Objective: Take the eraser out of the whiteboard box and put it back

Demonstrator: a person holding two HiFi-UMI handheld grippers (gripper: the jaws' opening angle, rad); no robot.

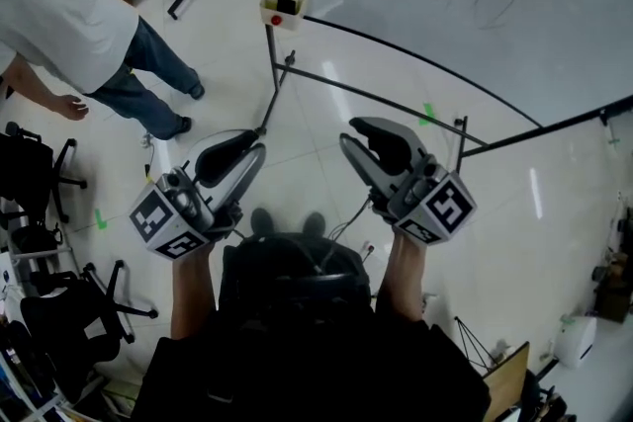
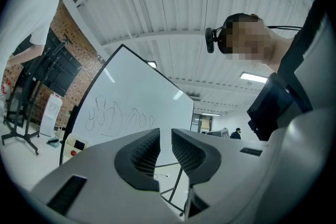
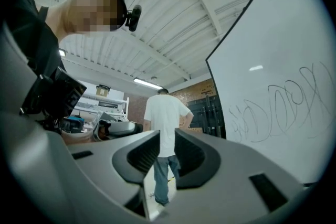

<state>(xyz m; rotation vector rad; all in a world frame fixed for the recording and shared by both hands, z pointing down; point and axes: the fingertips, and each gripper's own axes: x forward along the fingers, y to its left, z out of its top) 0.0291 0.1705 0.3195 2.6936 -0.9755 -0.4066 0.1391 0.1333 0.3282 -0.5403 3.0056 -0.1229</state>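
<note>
a dark block, taken to be the eraser (image 1: 287, 5), is seen lying inside the whiteboard box (image 1: 269, 17), which is fixed at the lower corner of the whiteboard (image 1: 475, 15), well ahead of both claws. the left claw (image 2: 165, 136) is held slightly parted with nothing between its jaws, and so is the right claw (image 3: 167, 139). the scene is fitted equally by an eraser yet to be lifted out and by one already returned.

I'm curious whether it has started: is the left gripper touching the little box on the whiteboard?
Apart. The head view shows the left gripper well short of the box, with bare floor between them.
</note>
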